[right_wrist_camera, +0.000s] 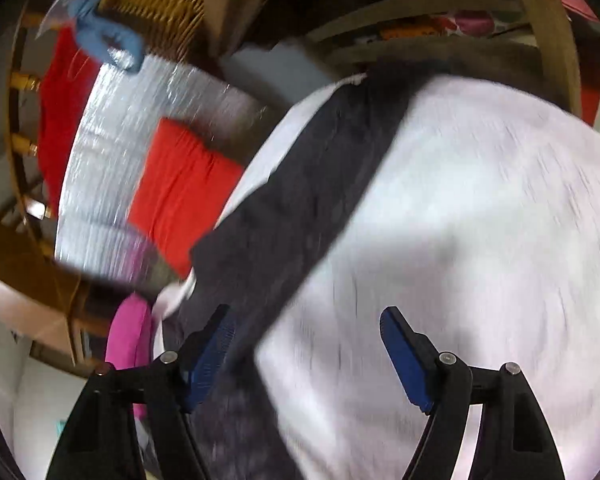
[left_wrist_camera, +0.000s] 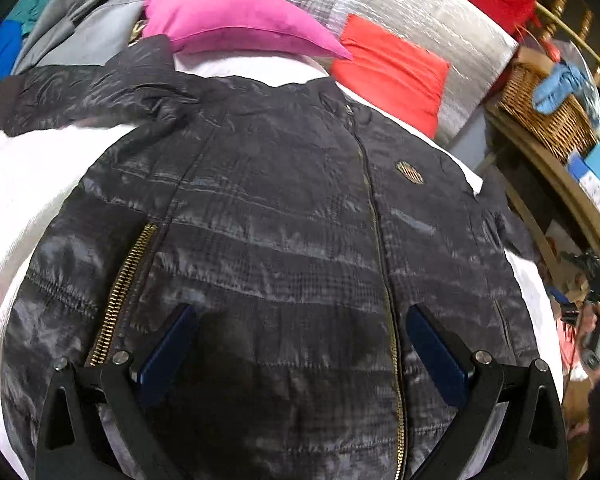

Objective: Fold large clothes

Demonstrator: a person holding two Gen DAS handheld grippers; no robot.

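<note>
Both grippers stand with jaws apart and empty: the left gripper (left_wrist_camera: 300, 332) hovers over the hem of the dark quilted jacket (left_wrist_camera: 284, 208), which lies front up and zipped on the white bedcover (left_wrist_camera: 32, 184), while the right gripper (right_wrist_camera: 306, 332) hangs above a sleeve (right_wrist_camera: 312, 184) stretched across the cover (this view is blurred). I judge the jacket light, soft and slippery-shelled, best pinched at a cuff, hem corner or seam.

jackets: 1 (left_wrist_camera: 284, 240) | pillows: 2 (pink (left_wrist_camera: 236, 20), red (left_wrist_camera: 392, 68)) | baskets: 1 (left_wrist_camera: 548, 116)
</note>
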